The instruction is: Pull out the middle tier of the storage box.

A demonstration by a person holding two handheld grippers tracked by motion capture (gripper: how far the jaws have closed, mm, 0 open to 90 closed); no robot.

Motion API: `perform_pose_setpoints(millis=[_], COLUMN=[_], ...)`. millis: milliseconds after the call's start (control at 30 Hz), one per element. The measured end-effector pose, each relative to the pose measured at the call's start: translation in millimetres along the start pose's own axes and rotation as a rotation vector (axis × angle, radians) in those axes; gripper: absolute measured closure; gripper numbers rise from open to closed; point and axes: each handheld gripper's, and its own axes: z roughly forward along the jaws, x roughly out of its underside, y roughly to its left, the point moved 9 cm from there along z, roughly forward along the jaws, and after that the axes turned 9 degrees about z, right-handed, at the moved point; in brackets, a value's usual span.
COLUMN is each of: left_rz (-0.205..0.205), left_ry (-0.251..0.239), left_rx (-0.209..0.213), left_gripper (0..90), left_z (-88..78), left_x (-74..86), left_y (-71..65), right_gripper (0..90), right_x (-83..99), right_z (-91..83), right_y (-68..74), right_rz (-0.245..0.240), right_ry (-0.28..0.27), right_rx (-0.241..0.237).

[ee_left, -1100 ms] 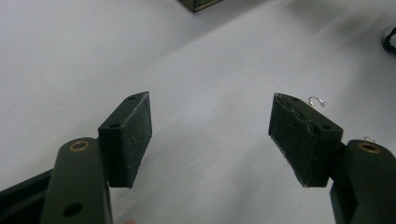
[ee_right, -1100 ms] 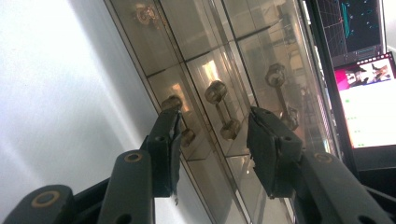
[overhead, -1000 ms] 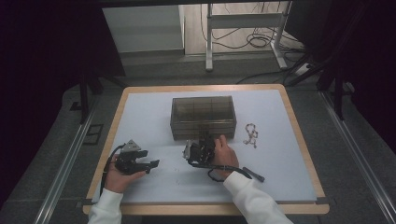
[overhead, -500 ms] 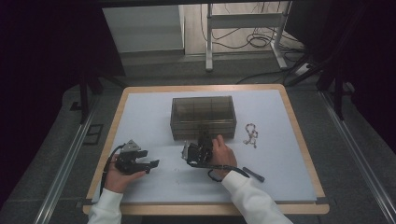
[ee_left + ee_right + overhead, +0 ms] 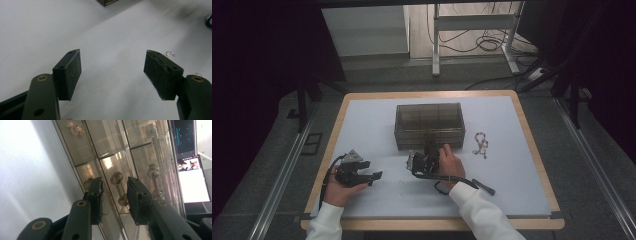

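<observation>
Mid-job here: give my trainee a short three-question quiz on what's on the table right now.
1. True or false: the left gripper is holding something.
2. What does the right gripper point at: A the drawer box, B the chain, C the table edge?
3. What sits between the right gripper's jaws?

Key:
1. False; its jaws stand open over bare table.
2. A.
3. A drawer knob; the jaws have just been closing around it, and whether they touch it yet is unclear.

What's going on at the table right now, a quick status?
Right gripper at the clear drawer box, jaws just closing around a drawer knob, not yet pressing. Left gripper open, idle over the table. Nothing in the way.
</observation>
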Motion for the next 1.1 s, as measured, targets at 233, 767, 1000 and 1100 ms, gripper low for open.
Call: perform_pose_setpoints(millis=[233, 767, 1000, 1100], left_rz=[-0.001, -0.001, -0.001, -0.002], left_ry=[-0.001, 0.0, 0.0, 0.0], left_rx=[0.0, -0.001, -0.001, -0.001], left_gripper=[30.6, 30.7, 30.6, 30.6], left_z=[-0.1, -0.2, -0.3, -0.2], left_x=[0.0, 0.4, 0.5, 0.6], left_y=[0.0, 0.4, 0.6, 0.6], right_gripper=[70.4, 75.6, 78.0, 78.7], right_x=[-1.0, -2.1, -2.8, -3.0], right_z=[2.2, 5.8, 6.3, 6.1], right_y=[-0.4, -1.9, -0.7, -0.3], right_rz=[-0.012, -0.037, -0.055, -0.067], right_ry=[-0.004, 0.0, 0.002, 0.004], right_rx=[0.011, 0.029, 0.04, 0.053])
